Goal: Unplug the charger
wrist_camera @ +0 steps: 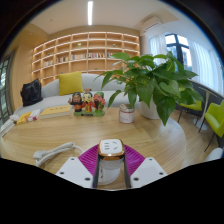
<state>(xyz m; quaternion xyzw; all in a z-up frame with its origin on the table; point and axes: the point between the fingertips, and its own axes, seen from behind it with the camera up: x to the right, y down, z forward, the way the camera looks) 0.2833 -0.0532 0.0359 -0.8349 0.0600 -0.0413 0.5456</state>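
two white gripper fingers with purple inner pads [92,160] sit at six o'clock, and the gripper [111,168] is pinching one small white boxy charger [111,153] with a red-orange mark on its face; both pads press its sides. that charger stands upright between the fingers, its top just above the pad tips, over the round pale wooden table [60,138].

one coiled white cable [52,153] lies on the table at about nine o'clock from the charger, near it but apart. one small tray of red and dark trinkets [88,102] rests toward twelve o'clock, well beyond the fingers. one leafy green plant in a white pot [150,80] stands at about one o'clock.

open tabletop spreads between the fingers and the tray, and out toward three o'clock up to the table's curved edge. past it, one pale sofa with a yellow cushion [70,84] sits under one wooden wall shelf [85,50], and yellow-green chairs [213,120] stand at three o'clock.
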